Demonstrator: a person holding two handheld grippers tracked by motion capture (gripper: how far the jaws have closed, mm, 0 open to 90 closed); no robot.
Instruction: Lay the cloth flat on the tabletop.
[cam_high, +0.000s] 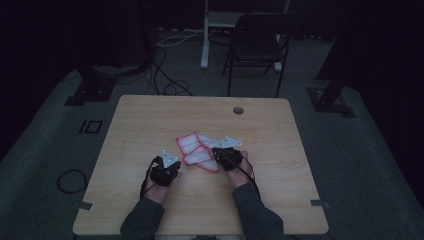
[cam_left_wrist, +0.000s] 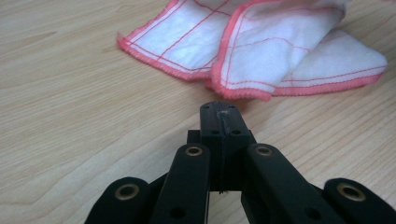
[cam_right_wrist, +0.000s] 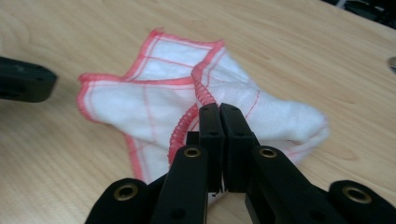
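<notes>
A white cloth with red hems and red grid lines (cam_high: 197, 150) lies crumpled near the middle of the wooden table (cam_high: 150, 115). In the right gripper view the cloth (cam_right_wrist: 140, 107) is bunched, and its red hem runs up into my right gripper (cam_right_wrist: 218, 109), which is shut on that edge. My right gripper (cam_high: 216, 153) sits at the cloth's right side. My left gripper (cam_high: 177, 161) rests at the cloth's left corner. In the left gripper view its jaws (cam_left_wrist: 219, 112) are shut with nothing between them, and the cloth (cam_left_wrist: 261, 46) lies just beyond the tips. The left gripper's black body (cam_right_wrist: 23, 84) shows at the left edge.
A round cable hole (cam_high: 238, 110) sits near the table's far edge. A dark chair (cam_high: 257, 40) stands behind the table, with cables (cam_high: 165, 75) on the floor. A coiled cable (cam_high: 70, 180) lies on the floor at the left. The room is dim.
</notes>
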